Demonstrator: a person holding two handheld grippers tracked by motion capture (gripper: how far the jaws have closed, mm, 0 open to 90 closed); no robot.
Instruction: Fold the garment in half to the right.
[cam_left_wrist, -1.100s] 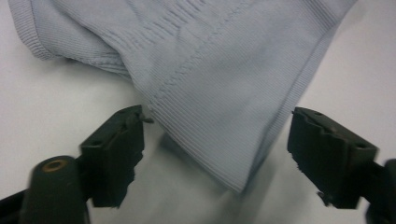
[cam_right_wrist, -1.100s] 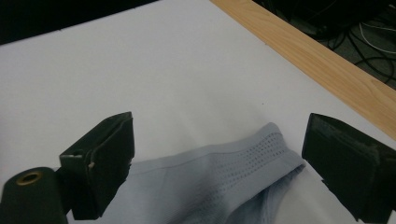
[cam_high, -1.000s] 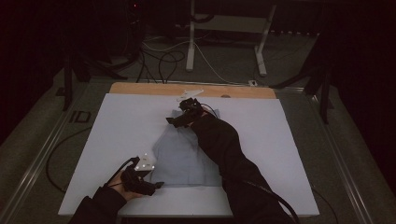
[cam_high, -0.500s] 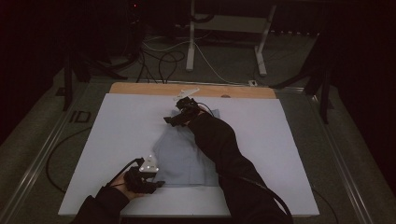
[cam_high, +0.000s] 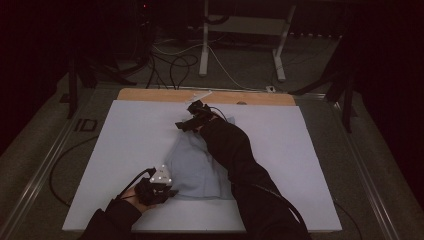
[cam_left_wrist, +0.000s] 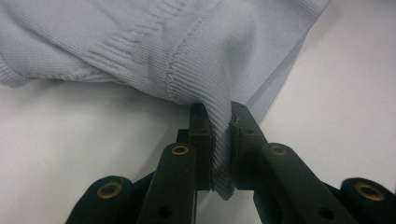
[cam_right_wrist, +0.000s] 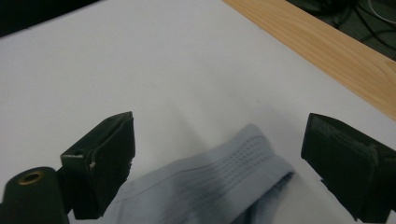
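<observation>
A light-blue knit garment (cam_high: 197, 167) lies crumpled in the middle of the white table cover (cam_high: 130, 145). My left gripper (cam_high: 171, 192) is at the garment's near left corner. In the left gripper view the left gripper (cam_left_wrist: 220, 135) is shut on a ribbed fold of the garment (cam_left_wrist: 163, 46). My right gripper (cam_high: 181, 124) is at the garment's far end, with a dark sleeve lying across the cloth. In the right gripper view the right gripper (cam_right_wrist: 219, 144) stands wide open. A stitched end of the garment (cam_right_wrist: 233, 175) lies flat on the cover between and below its jaws.
A wooden strip (cam_high: 150, 94) runs along the table's far edge; the same wooden strip (cam_right_wrist: 322, 46) crosses the right gripper view's upper right. Beyond the table are cables (cam_high: 175, 65) and a white stand (cam_high: 205, 45) on a dark floor.
My right gripper has shifted a little to the left at the garment's far end. My left gripper has edged slightly right along the near corner.
</observation>
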